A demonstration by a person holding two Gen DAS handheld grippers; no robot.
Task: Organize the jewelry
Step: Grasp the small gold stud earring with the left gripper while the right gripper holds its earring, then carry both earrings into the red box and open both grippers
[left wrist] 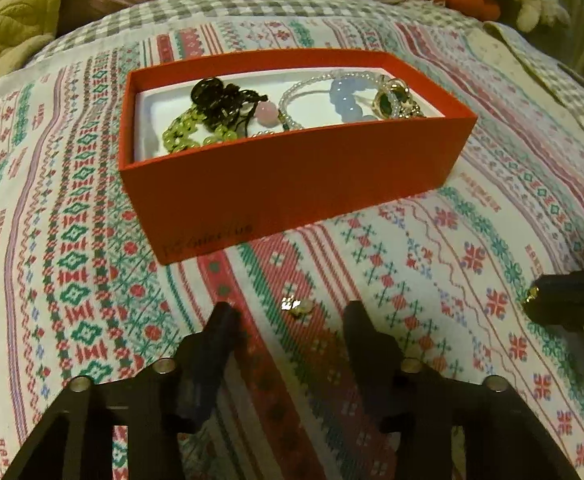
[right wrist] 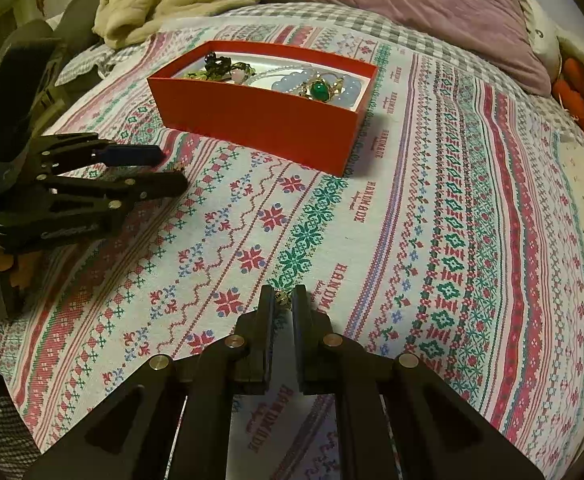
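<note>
Jewelry fills the red box (left wrist: 292,184) standing on the patterned bedspread (left wrist: 432,240): green beads (left wrist: 179,140) at its left end, a blue bead bracelet (left wrist: 346,98) and a gold ring with a green stone (right wrist: 319,90) at its right. Left gripper (left wrist: 287,312) stands released, jaws apart, a small gold piece (left wrist: 296,306) lying between them untouched. Right gripper (right wrist: 283,294) is clenched on a small gold item (right wrist: 281,298), tips near the bedspread.

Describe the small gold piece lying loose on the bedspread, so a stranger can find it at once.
Start at the red box on the patterned bedspread. Move toward the camera, to the red stripe in front of it. There lies a small gold earring, alone on the cloth, unlike the jewelry inside the box.
</note>
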